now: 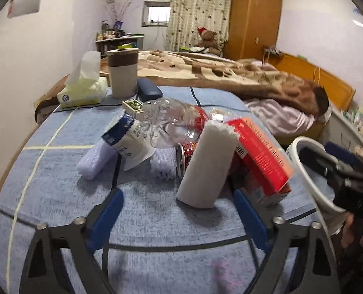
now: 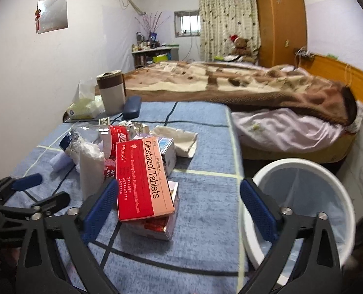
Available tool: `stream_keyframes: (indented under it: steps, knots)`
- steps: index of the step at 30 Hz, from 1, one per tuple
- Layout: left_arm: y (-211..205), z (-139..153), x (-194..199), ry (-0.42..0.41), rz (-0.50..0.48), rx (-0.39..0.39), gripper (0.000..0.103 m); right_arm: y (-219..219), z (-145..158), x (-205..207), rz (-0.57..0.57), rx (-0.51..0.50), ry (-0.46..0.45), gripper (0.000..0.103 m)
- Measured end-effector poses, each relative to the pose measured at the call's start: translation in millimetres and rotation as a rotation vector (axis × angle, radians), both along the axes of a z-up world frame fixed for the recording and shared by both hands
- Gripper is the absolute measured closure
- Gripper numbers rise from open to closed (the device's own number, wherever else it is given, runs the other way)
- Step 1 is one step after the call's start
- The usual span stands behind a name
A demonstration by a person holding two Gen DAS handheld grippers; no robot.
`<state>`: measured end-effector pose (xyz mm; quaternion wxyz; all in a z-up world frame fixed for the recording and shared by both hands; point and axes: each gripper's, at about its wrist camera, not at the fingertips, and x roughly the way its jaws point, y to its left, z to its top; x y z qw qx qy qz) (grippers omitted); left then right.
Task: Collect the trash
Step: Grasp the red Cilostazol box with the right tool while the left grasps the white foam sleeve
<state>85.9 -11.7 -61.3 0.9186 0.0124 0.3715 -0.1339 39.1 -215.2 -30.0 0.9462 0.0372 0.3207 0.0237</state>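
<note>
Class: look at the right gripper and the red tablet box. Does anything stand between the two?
Nothing visible does. The right gripper is open, and the red tablet box lies directly ahead between its fingers, on top of the pile.

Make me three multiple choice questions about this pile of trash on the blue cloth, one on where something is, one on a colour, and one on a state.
1. Where is the white bin?
A. Past the right edge of the blue cloth
B. On the bed
C. Behind the tissue pack

2. What colour is the tablet box on top of the pile?
A. Green
B. Red and pink
C. Black

3. How do the jaws of the right gripper stand?
A. Shut on the can
B. Shut on the foam piece
C. Open, holding nothing

Answers: 1 A, the bin sits beside the cloth's right edge, lower than it. 2 B, its printed top face is red with a pink half. 3 C, both blue pads stand apart, one on each side of the box, pressing on nothing.
</note>
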Motion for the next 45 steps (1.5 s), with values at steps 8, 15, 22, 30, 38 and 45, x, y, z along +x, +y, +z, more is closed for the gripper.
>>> stream_keyframes:
  steps: [8,15,22,30,38,45]
  knots:
    - [3,-10,15,0.025,-0.039,0.007,0.021,16,-11,19,0.141,0.029,0.063,0.015]
    - [3,-11,22,0.030,-0.089,-0.016,0.021,19,-18,32,0.226,0.047,0.143,0.035]
    - [-13,-16,32,0.054,-0.113,-0.016,0.021,8,-18,32,0.243,0.054,0.151,0.040]
    - [-32,-21,44,0.079,-0.117,-0.024,0.031,-3,-18,34,0.234,0.115,0.128,0.062]
    - [-25,-25,51,0.118,-0.083,-0.068,0.062,-7,-15,30,0.238,0.157,0.098,0.074]
    - [-20,-16,42,0.096,-0.067,-0.100,0.067,-3,-12,24,0.234,0.154,0.064,0.079]
